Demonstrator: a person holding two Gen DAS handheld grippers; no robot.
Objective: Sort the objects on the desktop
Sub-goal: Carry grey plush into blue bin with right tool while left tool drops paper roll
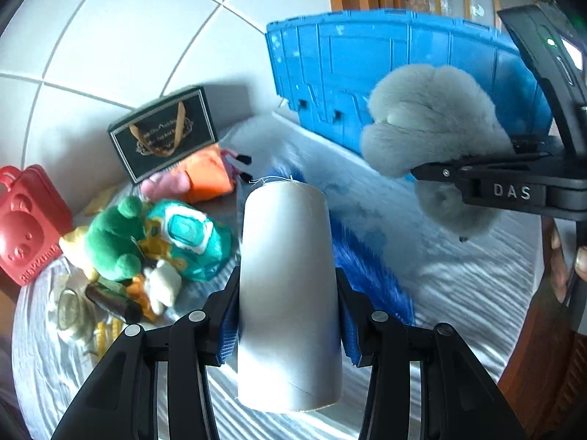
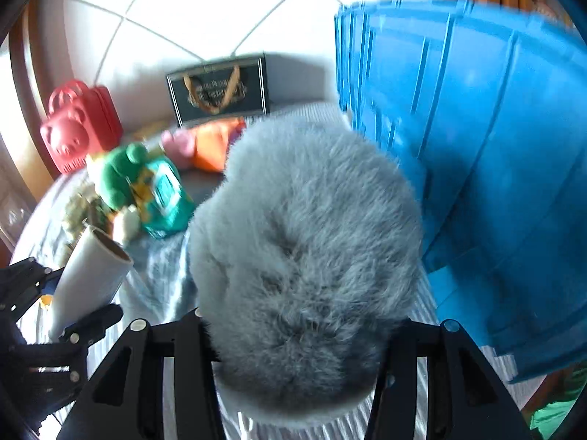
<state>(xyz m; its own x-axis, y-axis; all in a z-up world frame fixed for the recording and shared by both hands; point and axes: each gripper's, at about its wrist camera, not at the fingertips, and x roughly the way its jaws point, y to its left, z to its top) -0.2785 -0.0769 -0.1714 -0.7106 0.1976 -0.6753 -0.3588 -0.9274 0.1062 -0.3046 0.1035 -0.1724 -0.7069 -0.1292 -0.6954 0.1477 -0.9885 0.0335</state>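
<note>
The blue crate point(image 2: 477, 168) is the biggest thing: it fills the right half of the right wrist view as a ribbed wall, while the left wrist view shows it whole-sided at upper right, standing on the striped cloth point(image 1: 458, 286). Only the left wrist view shows a patch of blue fur point(image 1: 363, 267) lying on that cloth behind the roll.

The grey plush toy point(image 2: 304, 256) takes the centre of the right wrist view, clamped between the fingers of the right gripper point(image 2: 293, 344); the left wrist view shows it from the side at right, with the gripper's arm stamped "DAS".

The white roll point(image 1: 290, 293) stands at lower centre of the left wrist view, pinched between the blue pads of the left gripper point(image 1: 288, 315); in the other view it sits at lower left, its brown open end showing.

At left in both views: a red bear-faced case point(image 1: 25, 227) with raised lettering too blurred to read, a black box point(image 1: 165, 132) with gold script also unreadable, a green plush toy point(image 1: 113, 238), and an orange pouch point(image 1: 205, 176).
</note>
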